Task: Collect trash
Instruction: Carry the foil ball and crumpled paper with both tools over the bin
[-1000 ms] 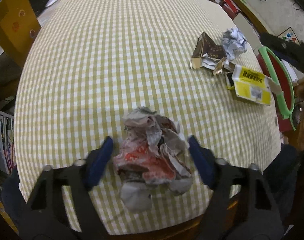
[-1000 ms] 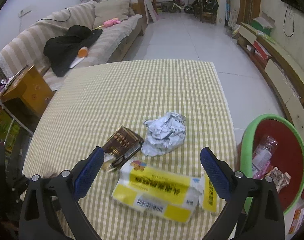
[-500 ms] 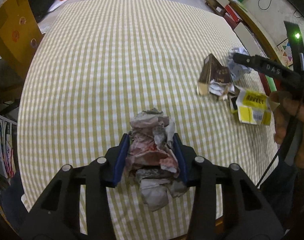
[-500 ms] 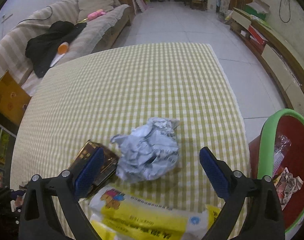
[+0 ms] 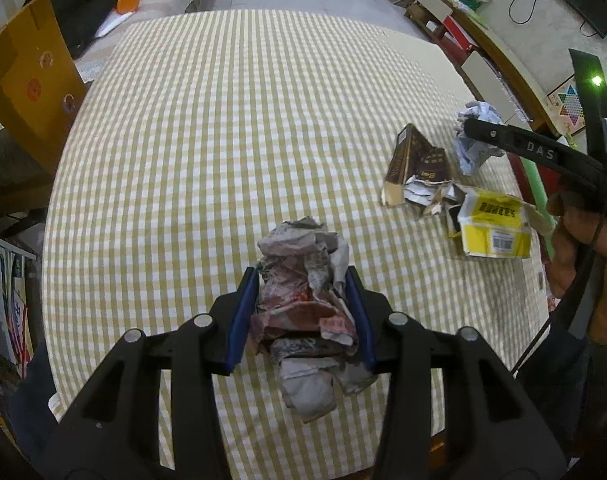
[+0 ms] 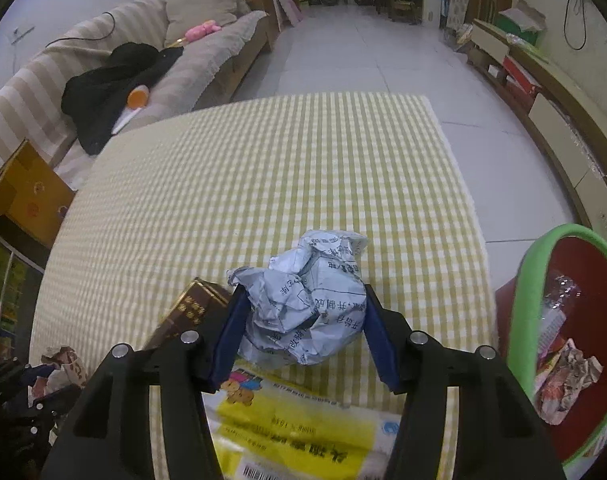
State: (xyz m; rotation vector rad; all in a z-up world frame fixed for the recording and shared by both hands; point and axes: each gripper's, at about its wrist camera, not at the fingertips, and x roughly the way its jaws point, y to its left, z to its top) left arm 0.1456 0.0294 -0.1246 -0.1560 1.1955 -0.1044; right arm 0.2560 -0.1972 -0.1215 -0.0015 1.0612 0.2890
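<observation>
Left tongs (image 5: 303,312) pinching reddish paper wad (image 5: 303,304); right tongs (image 6: 303,328), just closing, pinching white paper ball (image 6: 307,304) near table's (image 6: 263,184) right edge. Risk: springy paper slipping before bin (image 6: 523,304).

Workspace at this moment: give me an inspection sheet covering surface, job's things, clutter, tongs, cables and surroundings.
Surface: table under yellow checked cloth.
Job's things: reddish paper wad; white printed paper ball; brown carton; yellow packet; green-rimmed red bin beside the table, holding trash.
Clutter: nothing seen.
Tongs: left tongs clamp the reddish wad; right tongs have just been closing, pads against the paper ball.
Cables: wall cable.
Surroundings: striped sofa, cardboard box, tiled floor.
</observation>
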